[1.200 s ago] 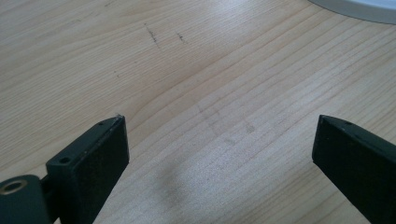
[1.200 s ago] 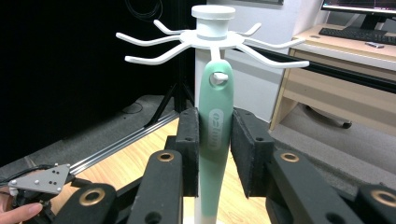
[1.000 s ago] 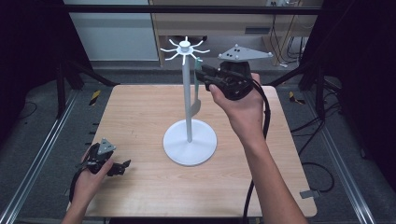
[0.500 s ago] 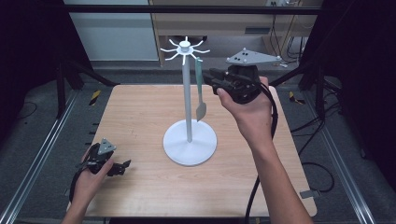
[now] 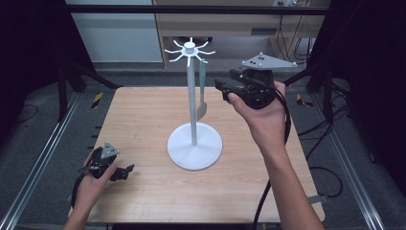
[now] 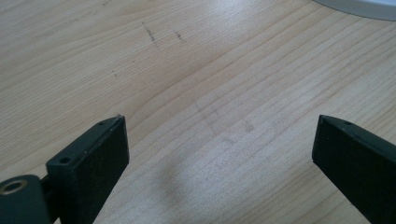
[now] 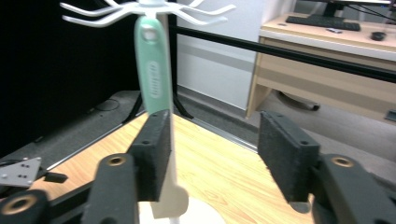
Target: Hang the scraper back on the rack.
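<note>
The mint-green-handled spatula [image 5: 203, 86] hung from the white pronged stand [image 5: 191, 100] at frame centre. The right tongs [image 5: 221, 86] had just been opening, nothing between them; the left tongs [image 5: 125, 172] lay spread on the surface [image 5: 143, 124]. Releasing looked done; next, withdrawing clear.

Wooden table [image 5: 143, 124] (white stand [image 5: 194, 146] on it)

Both grippers showing black bodies w/ flat black jaws, brass-ringed pivots. Right gripper [image 5: 221, 86] carrying grey 3-cornered plate w/ screws, black cable trailing. Left gripper [image 5: 125, 170] wearing smaller plate. Forearms showing no sleeves.
</note>
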